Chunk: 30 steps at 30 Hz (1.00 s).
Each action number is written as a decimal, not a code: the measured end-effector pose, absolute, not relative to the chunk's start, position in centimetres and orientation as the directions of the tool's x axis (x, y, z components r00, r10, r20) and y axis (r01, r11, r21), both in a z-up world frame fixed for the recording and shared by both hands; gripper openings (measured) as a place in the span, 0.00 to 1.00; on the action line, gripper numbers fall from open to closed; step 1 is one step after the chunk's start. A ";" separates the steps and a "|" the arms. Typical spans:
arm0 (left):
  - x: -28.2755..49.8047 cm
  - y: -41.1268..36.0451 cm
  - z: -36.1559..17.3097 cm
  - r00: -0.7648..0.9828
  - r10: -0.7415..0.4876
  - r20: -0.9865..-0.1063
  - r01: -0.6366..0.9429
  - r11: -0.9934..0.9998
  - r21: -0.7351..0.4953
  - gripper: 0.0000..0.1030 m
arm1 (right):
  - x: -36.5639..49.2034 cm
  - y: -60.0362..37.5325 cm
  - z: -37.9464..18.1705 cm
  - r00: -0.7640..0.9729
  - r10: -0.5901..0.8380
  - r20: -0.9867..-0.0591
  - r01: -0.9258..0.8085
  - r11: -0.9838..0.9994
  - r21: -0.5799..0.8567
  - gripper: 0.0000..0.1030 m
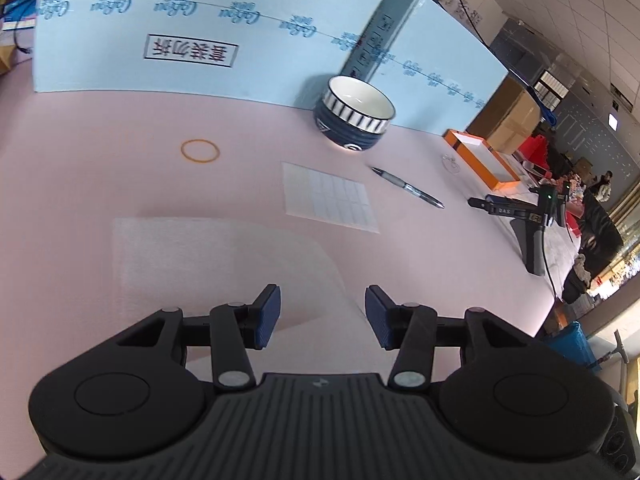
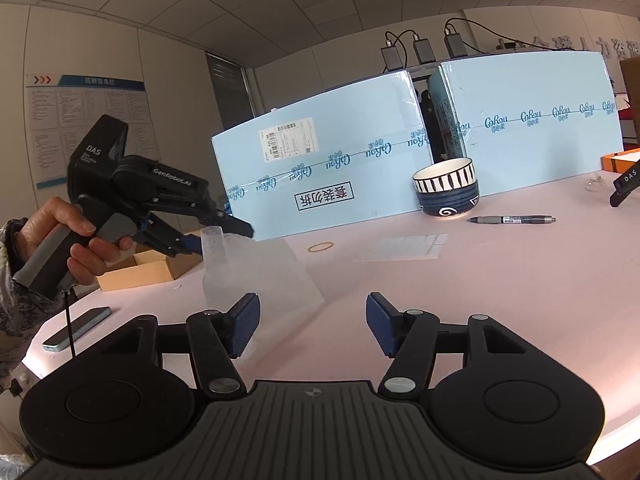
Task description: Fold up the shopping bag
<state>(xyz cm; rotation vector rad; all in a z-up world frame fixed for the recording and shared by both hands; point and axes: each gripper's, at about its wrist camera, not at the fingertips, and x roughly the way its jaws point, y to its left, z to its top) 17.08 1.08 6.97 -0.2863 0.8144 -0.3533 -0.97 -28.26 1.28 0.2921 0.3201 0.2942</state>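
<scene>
The clear shopping bag point(image 1: 224, 264) lies flat, long axis slanting rightward.

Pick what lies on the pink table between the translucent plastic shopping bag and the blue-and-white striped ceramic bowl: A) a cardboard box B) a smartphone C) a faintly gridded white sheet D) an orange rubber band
C: in the left wrist view the faintly gridded white sheet lies flat on the pink table, beyond the translucent plastic shopping bag and short of the blue-and-white striped ceramic bowl; the orange rubber band sits off to the left.
</scene>
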 end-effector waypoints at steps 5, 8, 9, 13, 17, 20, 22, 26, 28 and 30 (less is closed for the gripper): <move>16.2 7.9 4.7 0.651 -0.197 -0.733 -0.007 0.964 -0.266 0.66 | -0.5 -28.1 1.1 0.903 0.360 -0.234 -0.257 0.890 0.378 0.56; 16.2 8.8 3.0 0.621 -0.201 -0.758 -0.003 0.966 -0.259 0.66 | -0.2 -27.1 1.0 0.893 0.387 -0.228 -0.274 0.872 0.405 0.56; 16.3 8.7 2.7 0.621 -0.210 -0.755 0.006 0.965 -0.263 0.66 | -0.3 -27.0 1.0 0.892 0.390 -0.230 -0.275 0.870 0.409 0.56; 17.7 6.8 1.9 0.640 -0.264 -0.722 0.087 0.958 -0.273 0.66 | -0.7 -26.6 1.0 0.892 0.383 -0.241 -0.257 0.867 0.426 0.57; 18.9 3.9 1.1 0.648 -0.245 -0.721 0.106 0.967 -0.233 0.65 | -1.2 -27.1 1.0 0.901 0.353 -0.251 -0.220 0.872 0.438 0.57; 18.7 1.7 0.8 0.689 -0.170 -0.705 0.123 0.985 -0.117 0.46 | -1.2 -27.3 1.0 0.904 0.340 -0.259 -0.203 0.874 0.441 0.57; 18.2 1.2 0.7 0.700 -0.178 -0.691 0.161 0.983 -0.090 0.17 | -1.1 -27.3 0.9 0.902 0.344 -0.261 -0.205 0.873 0.443 0.57; 18.3 2.4 0.5 0.690 -0.249 -0.680 0.180 0.969 -0.172 0.00 | -0.9 -26.9 0.7 0.893 0.365 -0.263 -0.220 0.865 0.452 0.57; 18.3 3.4 0.3 0.654 -0.353 -0.669 0.205 0.934 -0.293 0.00 | -0.7 -26.5 0.6 0.886 0.380 -0.267 -0.232 0.861 0.452 0.57; 17.9 3.7 0.3 0.638 -0.424 -0.643 0.230 0.902 -0.366 0.00 | -0.5 -25.9 0.6 0.876 0.393 -0.278 -0.247 0.862 0.442 0.57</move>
